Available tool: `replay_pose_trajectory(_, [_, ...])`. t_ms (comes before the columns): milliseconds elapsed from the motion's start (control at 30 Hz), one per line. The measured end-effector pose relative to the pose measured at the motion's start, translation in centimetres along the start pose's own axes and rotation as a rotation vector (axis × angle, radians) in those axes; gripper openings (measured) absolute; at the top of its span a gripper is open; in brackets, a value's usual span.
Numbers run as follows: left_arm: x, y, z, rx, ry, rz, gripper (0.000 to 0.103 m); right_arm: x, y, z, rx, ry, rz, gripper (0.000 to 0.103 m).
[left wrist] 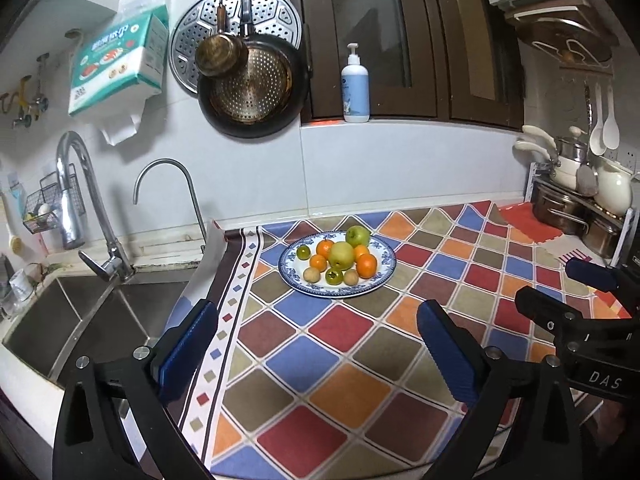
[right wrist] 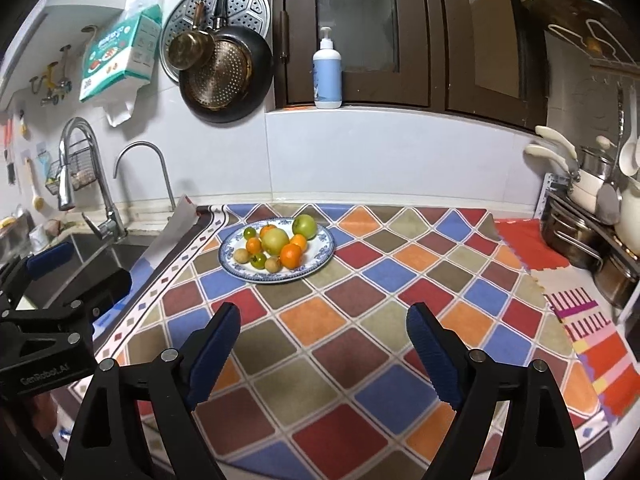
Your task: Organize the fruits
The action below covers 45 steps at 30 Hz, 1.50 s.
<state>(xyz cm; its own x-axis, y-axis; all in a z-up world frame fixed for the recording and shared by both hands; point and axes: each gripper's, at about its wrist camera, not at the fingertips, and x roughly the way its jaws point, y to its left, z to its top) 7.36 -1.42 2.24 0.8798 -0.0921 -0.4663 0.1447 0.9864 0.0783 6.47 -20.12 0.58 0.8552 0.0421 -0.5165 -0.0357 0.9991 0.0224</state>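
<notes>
Fruits (left wrist: 340,258) are piled on a patterned plate (left wrist: 382,276) ahead of both wide-spread grippers, left gripper (left wrist: 316,344) and right gripper (right wrist: 322,344), above a checkered countertop cloth (left wrist: 320,360); a sink (left wrist: 80,320) is seen leftward.

From my right gripper (right wrist: 322,328), jaws spread wide and empty at lower centre, I see the fruit plate (right wrist: 326,254) sitting above centre on the checked cloth (right wrist: 360,320), the left gripper (right wrist: 76,270) also open at the left edge, and the sink (right wrist: 116,254) behind it.
</notes>
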Motion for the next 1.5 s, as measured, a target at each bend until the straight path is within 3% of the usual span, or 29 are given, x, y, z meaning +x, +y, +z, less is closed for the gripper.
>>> replay_pose_trajectory(667, [-6.9, -2.1, -2.2, -0.001, -0.027, 0.021, 0.103, -7.1, -0.8, -3.5, -0.014, -0.045, 0.012, 0.086])
replay_pose_trajectory(1500, [-9.2, -3.3, -2.5, 0.004, -0.048, 0.008, 0.103, -9.5, -1.7, -4.3, -0.007, -0.073, 0.000, 0.086])
